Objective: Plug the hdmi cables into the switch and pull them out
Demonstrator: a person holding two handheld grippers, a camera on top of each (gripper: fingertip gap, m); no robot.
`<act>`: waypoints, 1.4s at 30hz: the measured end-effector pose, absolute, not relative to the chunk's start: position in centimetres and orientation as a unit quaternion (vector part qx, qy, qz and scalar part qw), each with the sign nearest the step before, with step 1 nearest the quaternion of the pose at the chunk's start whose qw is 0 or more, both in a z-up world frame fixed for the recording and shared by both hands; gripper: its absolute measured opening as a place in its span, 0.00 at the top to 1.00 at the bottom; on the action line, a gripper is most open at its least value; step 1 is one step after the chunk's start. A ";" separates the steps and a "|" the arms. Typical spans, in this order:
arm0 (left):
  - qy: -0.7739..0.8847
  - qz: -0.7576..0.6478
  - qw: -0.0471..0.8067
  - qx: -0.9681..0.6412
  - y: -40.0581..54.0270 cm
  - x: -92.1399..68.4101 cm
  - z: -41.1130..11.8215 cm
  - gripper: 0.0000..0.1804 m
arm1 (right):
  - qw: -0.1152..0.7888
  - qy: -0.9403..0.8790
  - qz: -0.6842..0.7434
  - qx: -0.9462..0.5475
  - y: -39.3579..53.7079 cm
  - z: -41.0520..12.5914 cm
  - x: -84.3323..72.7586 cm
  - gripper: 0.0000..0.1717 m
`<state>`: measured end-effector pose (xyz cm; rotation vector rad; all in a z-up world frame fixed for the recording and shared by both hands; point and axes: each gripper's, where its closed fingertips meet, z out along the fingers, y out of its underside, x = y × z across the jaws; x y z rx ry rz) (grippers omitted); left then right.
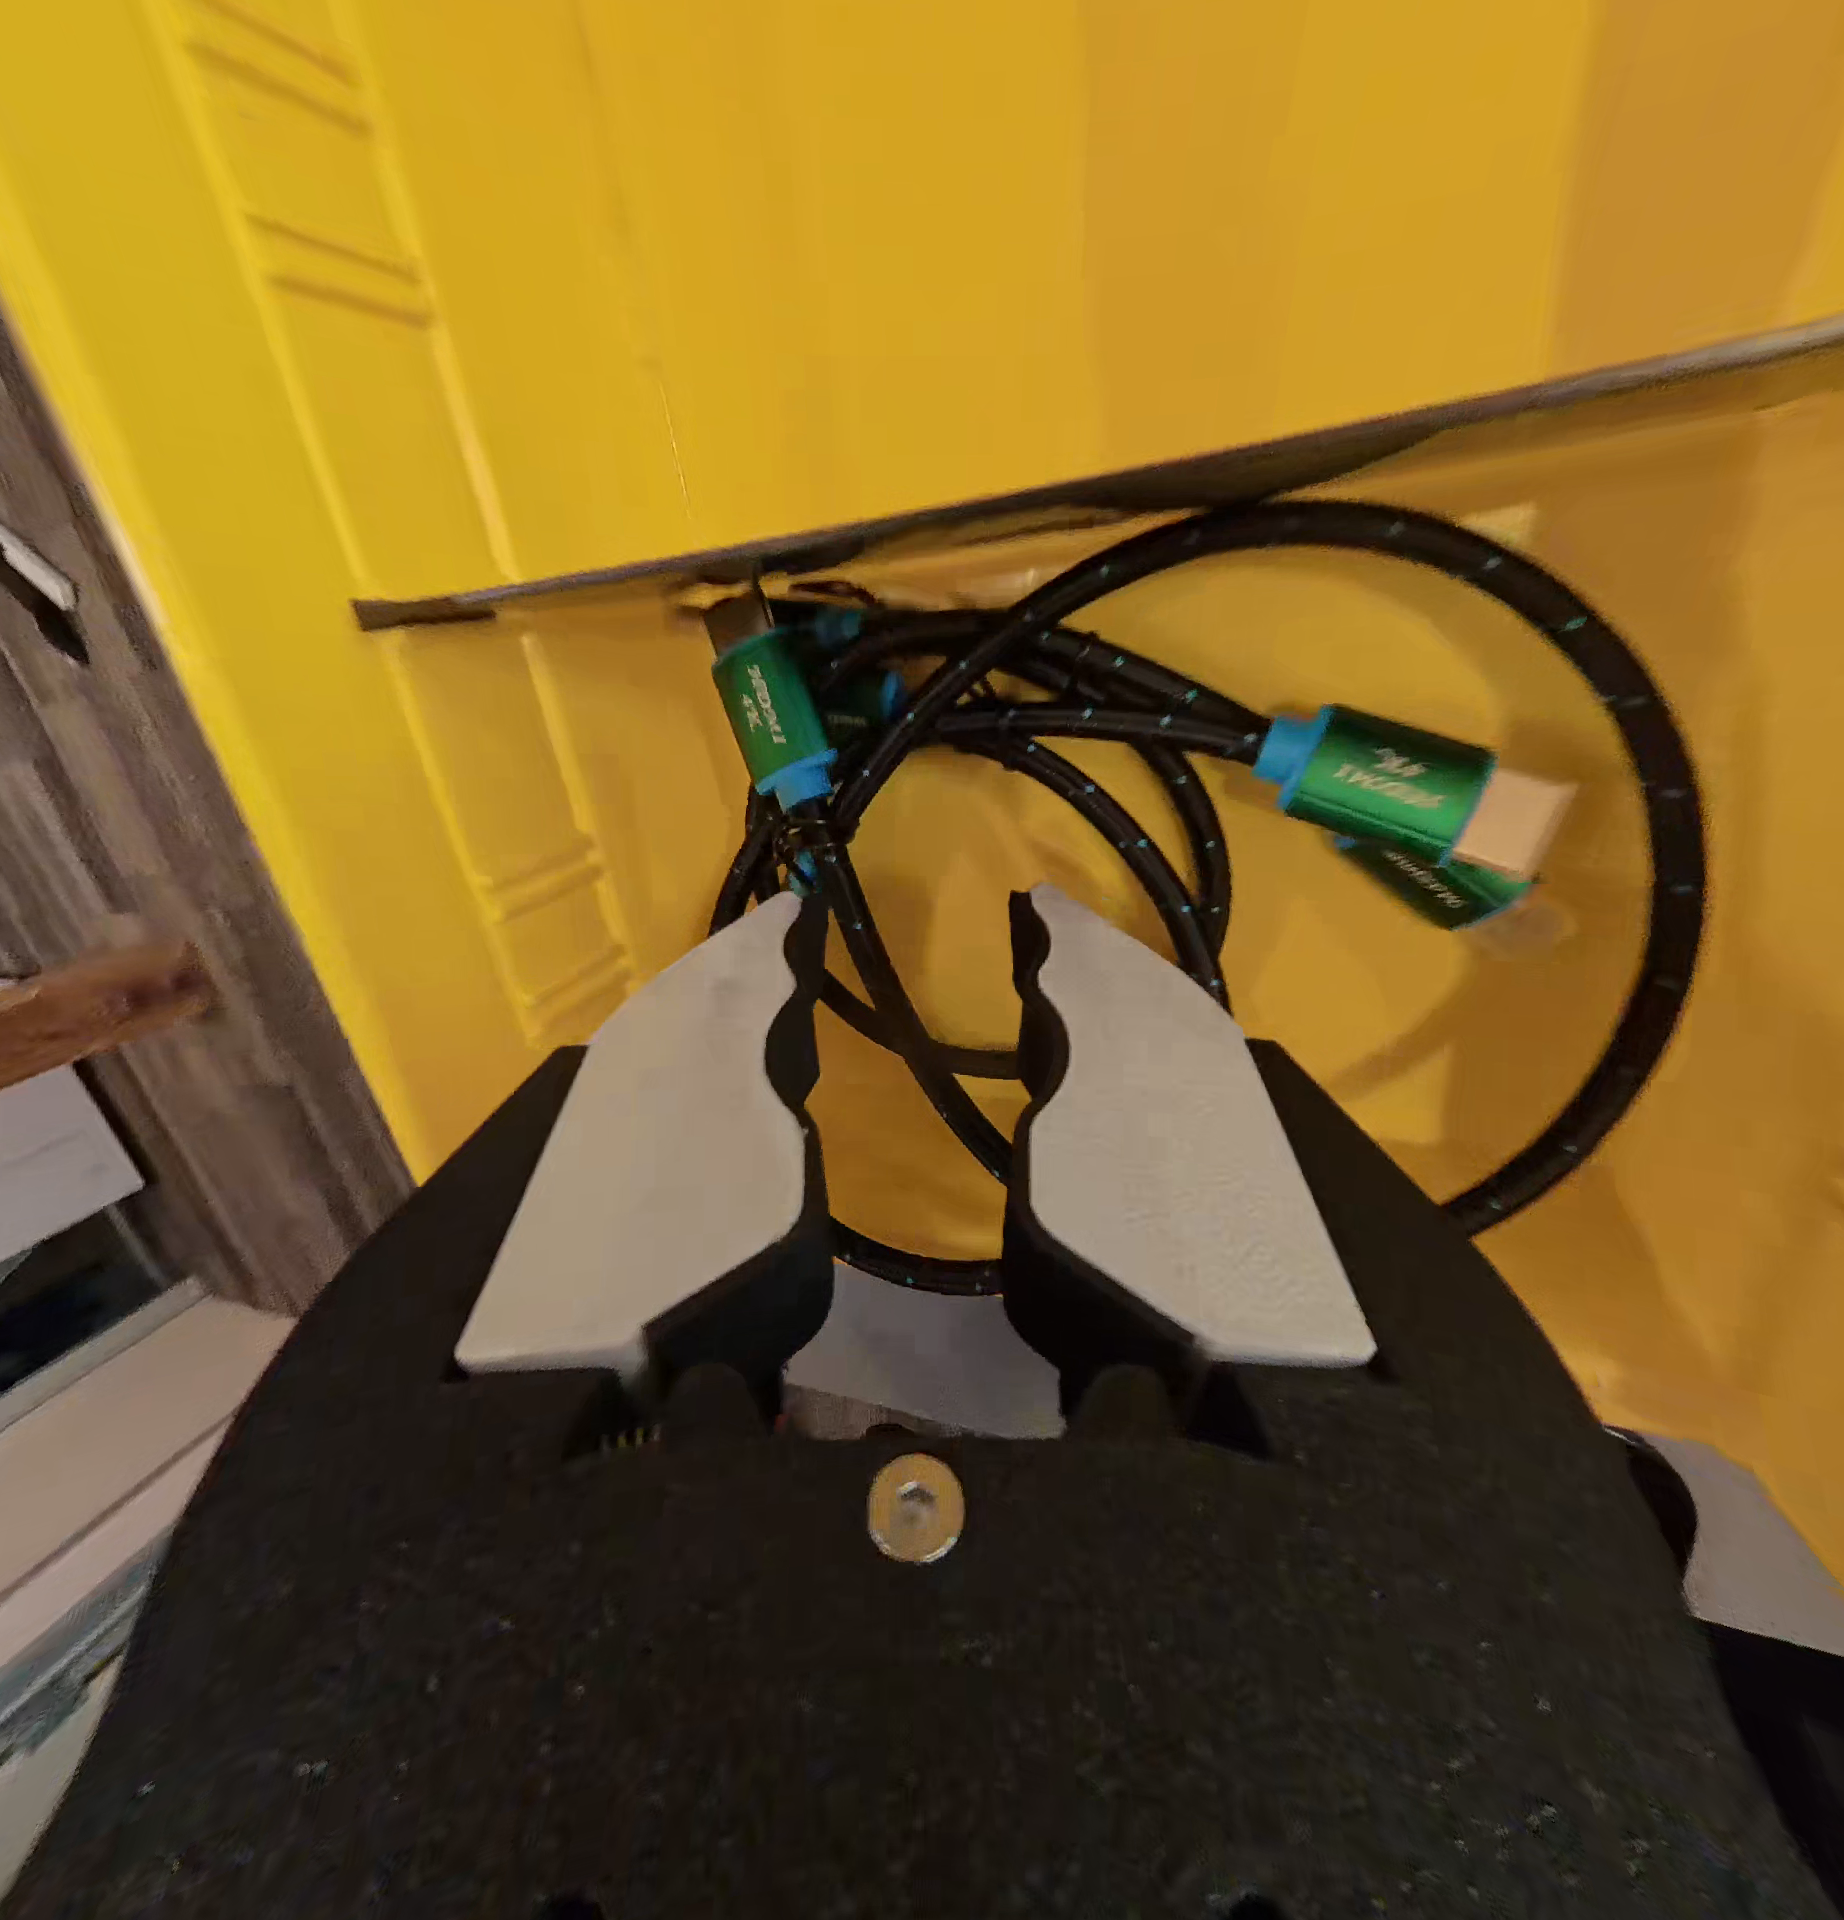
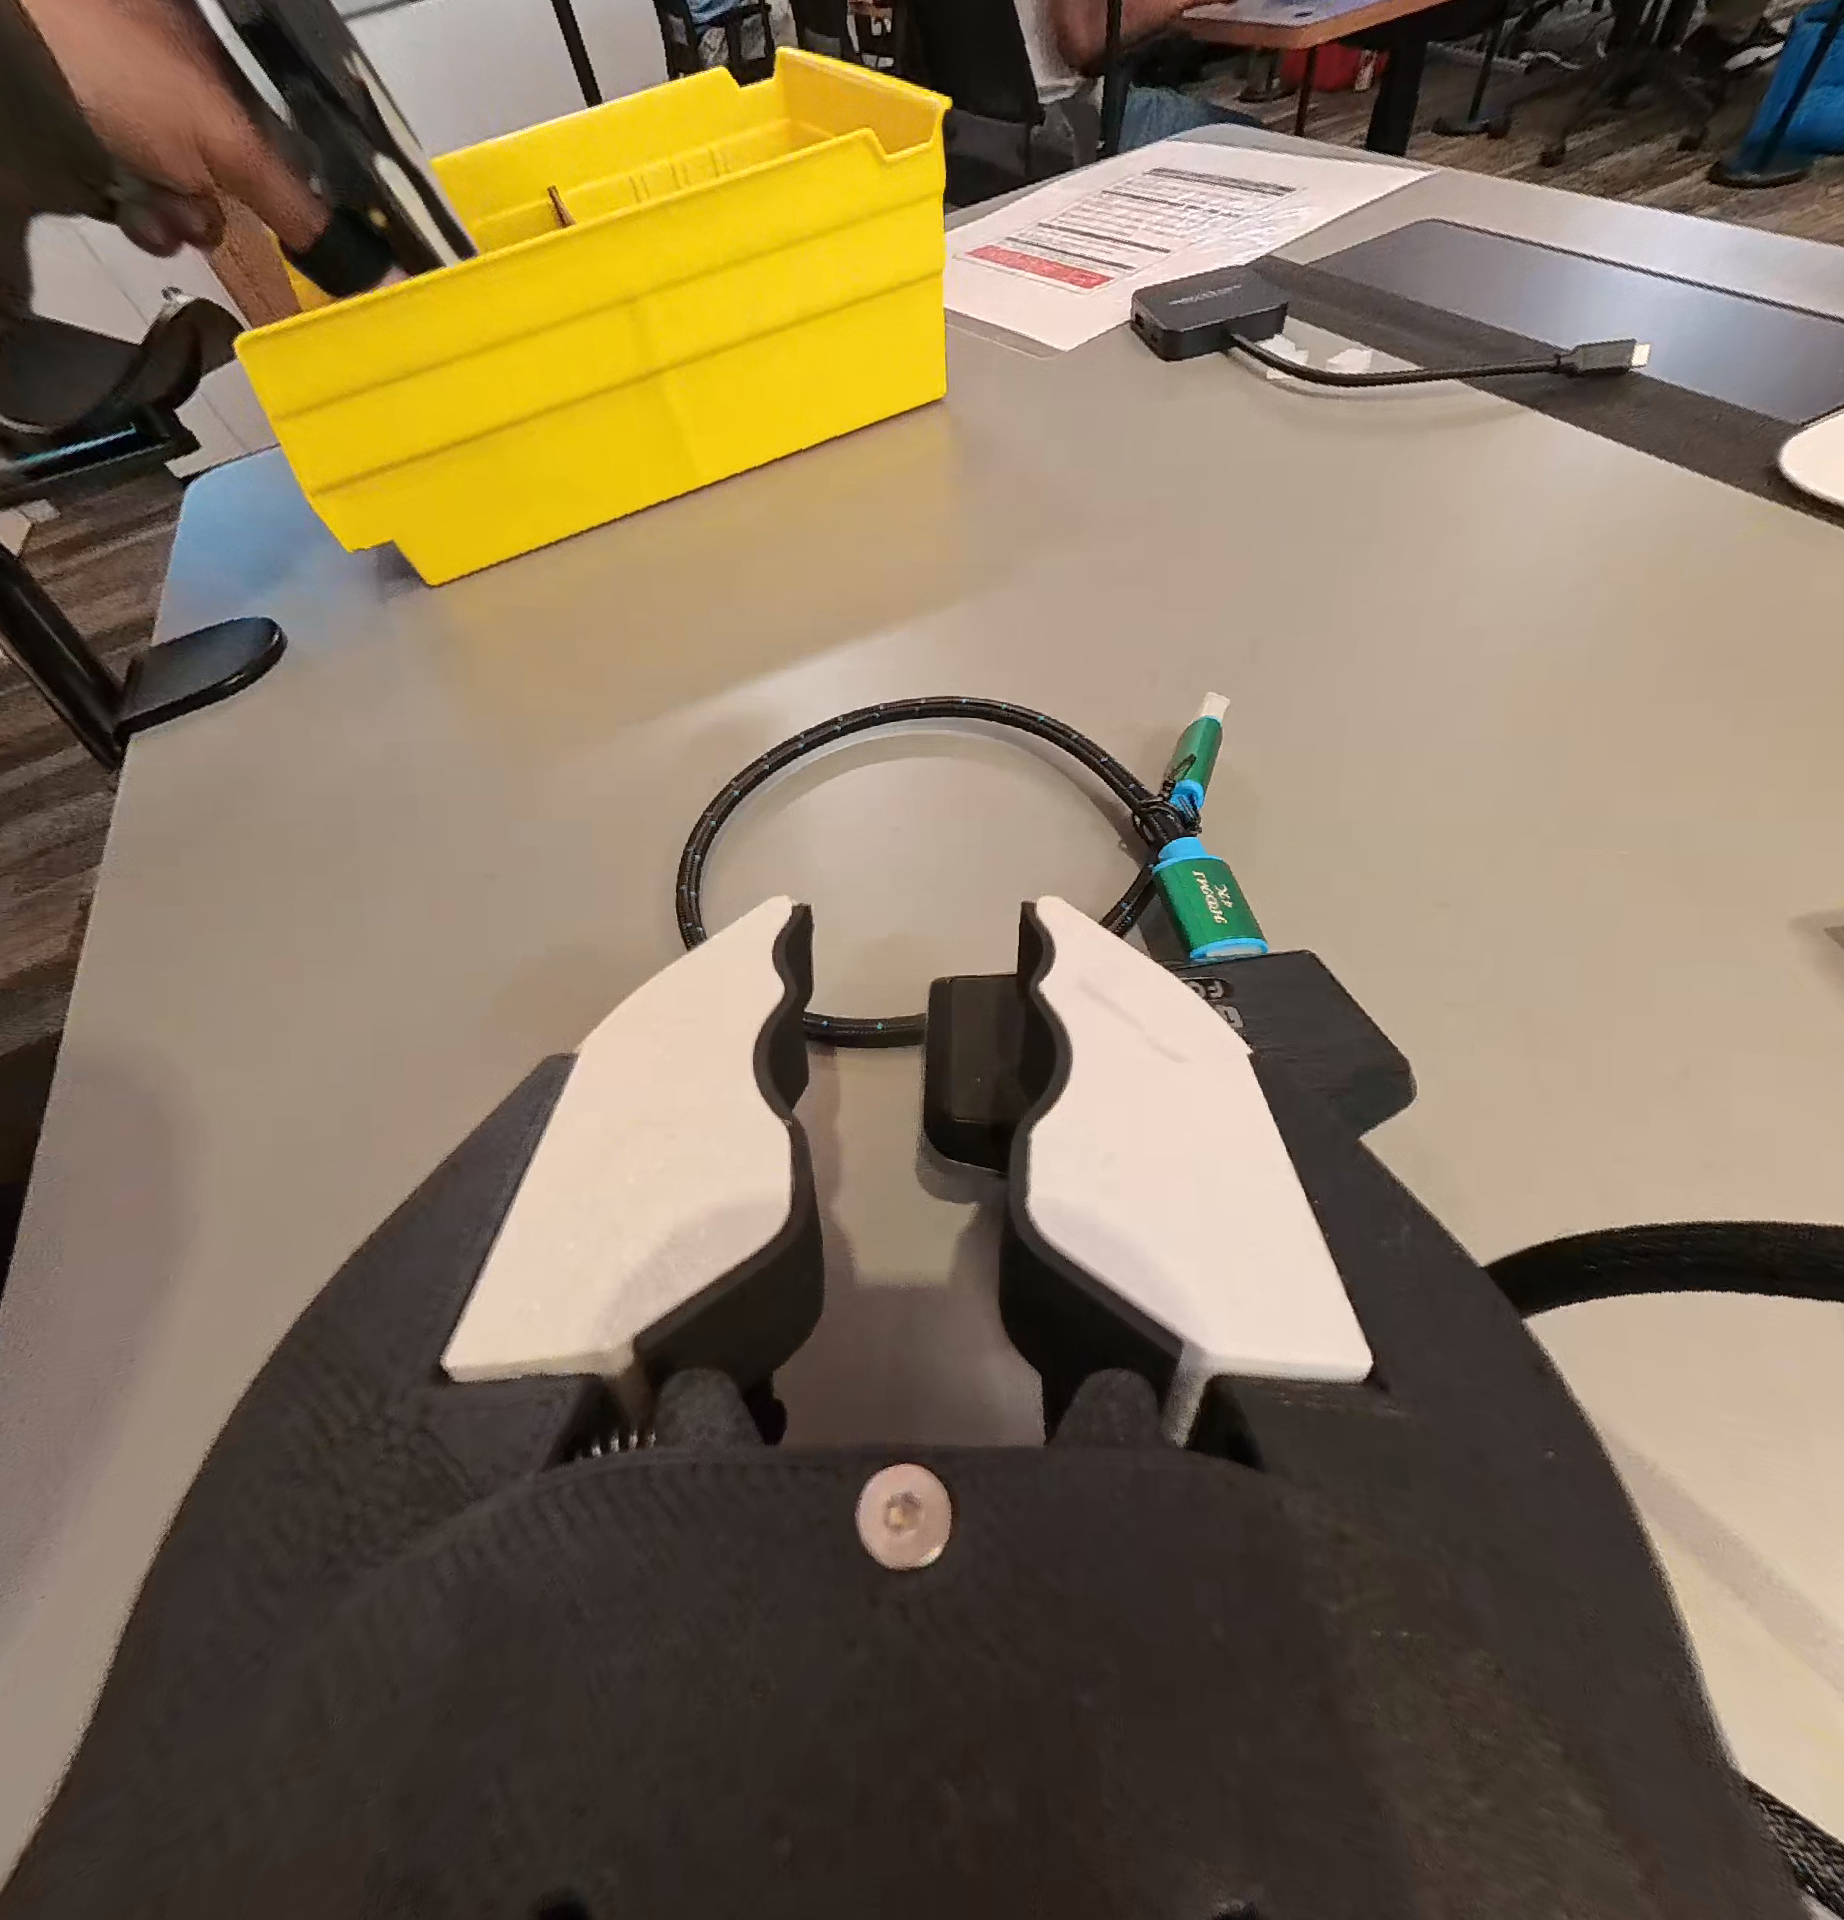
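Left gripper (image 1: 910,909) is down inside the yellow bin (image 1: 897,260), jaws parted, hanging over a tangle of black braided HDMI cables (image 1: 1666,831) coiled on the bin floor; a strand of that tangle runs up between the jaws close by the left pad, but the pads are not seen pressing it, so the grip reads as released; two green plugs with blue collars show in the pile, one (image 1: 770,717) standing at the far left of the coil against a thin dark divider (image 1: 1105,499) that crosses the bin, the other (image 1: 1375,774) lying at the coil's right with its metal tip showing; over to the right gripper (image 2: 913,914), jaws likewise apart and closed on nothing, low above the grey bench (image 2: 1417,644); a small black adapter box (image 2: 975,1070) lies on the bench partly under its right finger (image 2: 1136,1091), with another braided HDMI cable (image 2: 752,790) looping out from it just beyond the fingertips; that cable's green plug (image 2: 1204,904) sits right of the loop; the yellow bin stands well beyond the loop, to the left, a person's hand (image 2: 170,177) at its near end.
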<state>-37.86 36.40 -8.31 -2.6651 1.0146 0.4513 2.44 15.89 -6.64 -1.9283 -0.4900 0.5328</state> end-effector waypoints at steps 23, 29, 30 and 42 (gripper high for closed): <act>0.388 0.219 0.302 -0.843 34.9 -38.1 5.8 0.96 | 0.499 -0.194 0.257 -0.805 15.9 -6.8 2.4 0.80; 0.513 0.157 0.427 -0.728 32.4 -26.6 13.7 0.97 | 0.502 -0.195 0.254 -0.803 15.9 -6.7 2.4 0.80; 0.541 0.128 0.435 -0.708 31.9 -23.8 13.5 0.97 | 0.503 -0.194 0.256 -0.803 15.9 -6.7 2.4 0.80; 0.765 -0.147 0.313 -0.543 25.7 -0.1 -5.6 0.97 | 0.506 -0.235 0.193 -0.807 16.1 -7.2 4.2 0.81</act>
